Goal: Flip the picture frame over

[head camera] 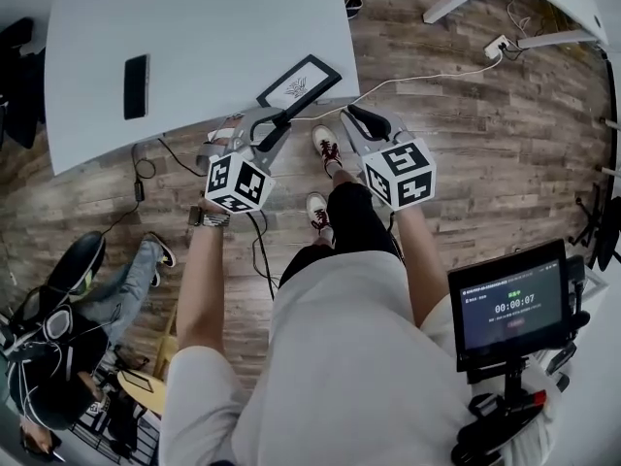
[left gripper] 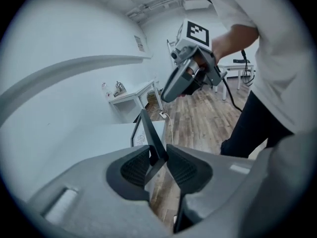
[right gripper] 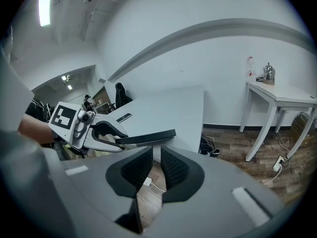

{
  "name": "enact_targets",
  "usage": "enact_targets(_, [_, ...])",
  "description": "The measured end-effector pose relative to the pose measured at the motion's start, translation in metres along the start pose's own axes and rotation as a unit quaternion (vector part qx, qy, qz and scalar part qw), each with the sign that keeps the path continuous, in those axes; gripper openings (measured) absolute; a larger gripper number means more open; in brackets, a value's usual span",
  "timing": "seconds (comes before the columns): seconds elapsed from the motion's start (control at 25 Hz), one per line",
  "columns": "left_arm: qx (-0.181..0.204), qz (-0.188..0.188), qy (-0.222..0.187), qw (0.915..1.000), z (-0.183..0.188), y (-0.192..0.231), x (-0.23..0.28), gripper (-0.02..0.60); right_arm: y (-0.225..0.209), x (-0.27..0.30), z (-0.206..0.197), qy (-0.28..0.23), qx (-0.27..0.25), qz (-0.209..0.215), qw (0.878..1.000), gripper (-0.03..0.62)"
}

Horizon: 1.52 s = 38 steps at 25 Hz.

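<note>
Left gripper [head camera: 275, 124] pinches the picture frame [head camera: 299, 83] by its near corner, raised over the near right edge of the table [head camera: 194, 27]. Right gripper [head camera: 364, 122], jaws slightly parted, is empty. Risk: the thin corner grip slips during turning and the frame falls.

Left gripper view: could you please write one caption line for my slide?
Left gripper pinching the dark picture frame by its edge near the white table, right gripper hovering beyond.

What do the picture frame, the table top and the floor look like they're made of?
The picture frame has a thin, rigid, matte black border: plastic or painted wood, I can't tell which. The table top is smooth pale grey with an even sheen, likely laminate. The floor shows grained planks: wood or wood-look vinyl.
</note>
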State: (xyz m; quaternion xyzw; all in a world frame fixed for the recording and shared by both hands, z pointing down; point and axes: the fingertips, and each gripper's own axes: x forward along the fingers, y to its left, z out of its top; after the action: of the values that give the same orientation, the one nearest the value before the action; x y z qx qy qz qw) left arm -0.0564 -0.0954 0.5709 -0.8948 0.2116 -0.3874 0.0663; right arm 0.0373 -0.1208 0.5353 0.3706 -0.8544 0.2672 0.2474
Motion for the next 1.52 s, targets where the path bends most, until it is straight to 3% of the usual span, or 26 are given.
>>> enact_targets(0.24, [-0.038, -0.05, -0.032, 0.9975, 0.007, 0.01, -0.003, 0.11, -0.006, -0.005, 0.003, -0.004, 0.002, -0.006, 1.0, 0.052])
enact_targets(0.48, [-0.084, -0.104, -0.057, 0.9894, 0.013, 0.019, -0.007, 0.107, -0.01, -0.002, 0.007, -0.01, 0.004, -0.007, 1.0, 0.052])
enact_targets(0.76, [-0.17, -0.171, -0.104, 0.9649, 0.013, 0.025, -0.013, 0.098, -0.013, 0.003, 0.013, -0.007, -0.002, -0.006, 1.0, 0.051])
enact_targets(1.0, [-0.211, -0.228, -0.124, 0.9424, 0.013, 0.024, -0.021, 0.095, -0.021, 0.007, 0.015, 0.001, -0.006, -0.017, 1.0, 0.051])
enact_targets(1.32, [-0.231, -0.231, -0.124, 0.9371, 0.005, 0.033, -0.019, 0.083, -0.025, 0.007, 0.011, 0.006, -0.005, -0.02, 1.0, 0.051])
enact_targets(1.52, [-0.233, -0.22, -0.115, 0.9401, 0.004, 0.04, -0.02, 0.075, -0.023, 0.007, 0.007, 0.011, -0.004, -0.017, 1.0, 0.051])
